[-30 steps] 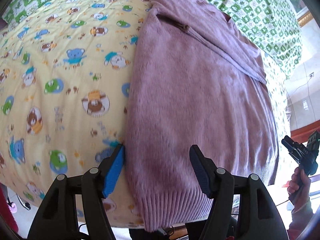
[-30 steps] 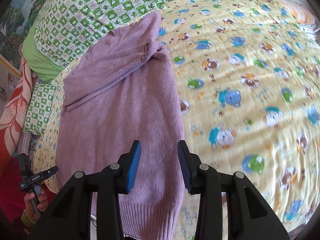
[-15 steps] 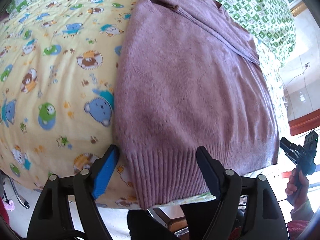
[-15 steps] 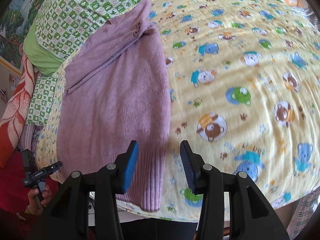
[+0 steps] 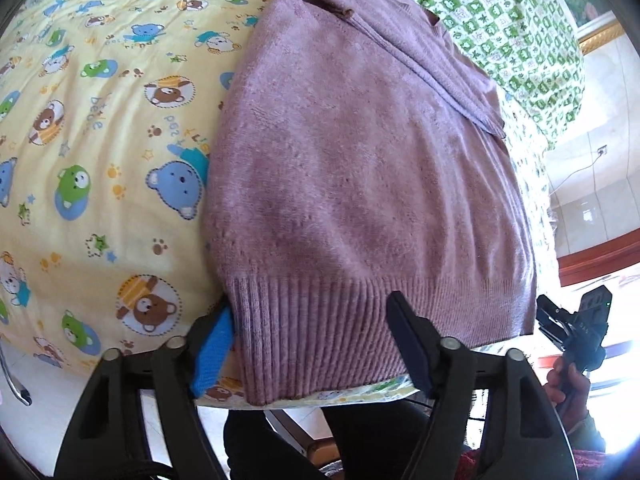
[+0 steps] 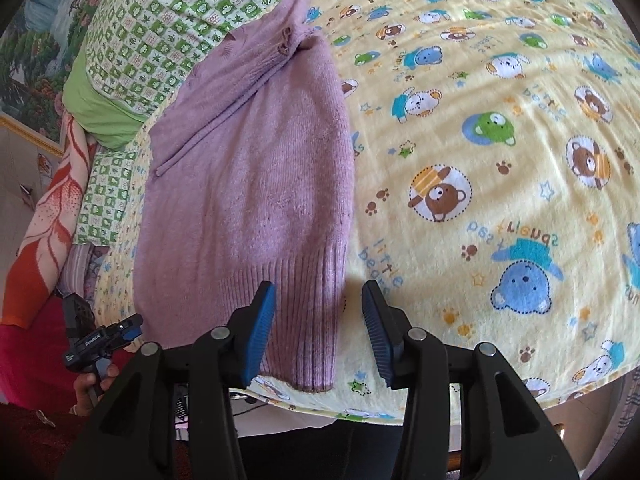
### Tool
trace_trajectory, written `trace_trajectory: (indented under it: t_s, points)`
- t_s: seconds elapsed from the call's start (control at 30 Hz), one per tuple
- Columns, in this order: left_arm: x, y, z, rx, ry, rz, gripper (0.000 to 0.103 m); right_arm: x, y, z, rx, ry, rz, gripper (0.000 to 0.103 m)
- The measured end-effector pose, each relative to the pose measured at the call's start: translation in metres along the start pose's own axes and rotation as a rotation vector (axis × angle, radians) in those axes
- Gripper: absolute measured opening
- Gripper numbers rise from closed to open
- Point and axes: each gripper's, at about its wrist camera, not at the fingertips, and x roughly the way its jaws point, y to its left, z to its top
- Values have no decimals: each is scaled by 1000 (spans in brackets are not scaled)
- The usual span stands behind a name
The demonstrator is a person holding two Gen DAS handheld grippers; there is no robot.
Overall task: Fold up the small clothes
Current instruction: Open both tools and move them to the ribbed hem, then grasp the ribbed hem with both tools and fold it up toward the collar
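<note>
A mauve knitted sweater (image 5: 360, 180) lies flat on the bed, sleeves folded in, with its ribbed hem (image 5: 320, 320) toward me at the bed's near edge. My left gripper (image 5: 310, 316) straddles the hem's left corner. Its jaws are closing, the hem lies between them, and the pads are not pressing on it. In the right wrist view the sweater (image 6: 248, 200) ends in its other hem corner (image 6: 312, 320), which lies between the open fingers of my right gripper (image 6: 319, 296). Each gripper also shows at the other view's edge, held by a hand (image 5: 568, 376).
A yellow blanket (image 6: 480, 160) printed with bears covers the bed. A green checked pillow (image 6: 160, 20) lies beyond the sweater's collar. An orange-red patterned cloth (image 6: 52, 208) hangs at the bed's side. The bed's near edge (image 6: 360, 412) drops off just under both grippers.
Both grippers have drawn back down the sweater from its body to the hem at the bed's edge. The left jaws widened, then narrowed; the right jaws spread a little.
</note>
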Motion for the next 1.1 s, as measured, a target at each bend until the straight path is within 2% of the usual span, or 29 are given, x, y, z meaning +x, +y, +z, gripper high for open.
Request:
trace_trajectory:
  t_s: [0.13,0.23,0.3,0.37,0.43,0.53,0.63,0.7,0.73,0.77,0.87,1.1]
  points:
    - [1,0,2,17,11,11,59,0,-2,-2,8,0,41,46]
    - [1,2,4,3,11,10,50,7,-2,-3,31,13,92,46]
    - [1,5,4,0,8,13,39,14,1,-4,42,29,128,45]
    - [0,11,4,-5,10,4,39,19,5,-5,30,38,132,34]
    - [-1,20,4,-50,11,-25,41,21,4,-4,26,55,118,20]
    - [0,23,5,-82,6,-40,41,20,-6,-3,61,59,136,19]
    - [2,16,3,-45,-1,-16,38,24,-8,-1,76,61,150,19]
    - [2,14,3,-25,-6,-7,30,26,-8,-1,88,57,161,19]
    - [2,14,3,-19,-2,-11,15,27,-8,-1,97,55,169,19]
    - [1,15,3,-20,3,-23,10,27,-8,-1,101,52,175,19]
    - [-5,14,4,-8,-14,-44,7,26,-5,0,73,49,164,10]
    - [-25,1,17,5,-54,-104,6,2,10,16,37,2,258,9]
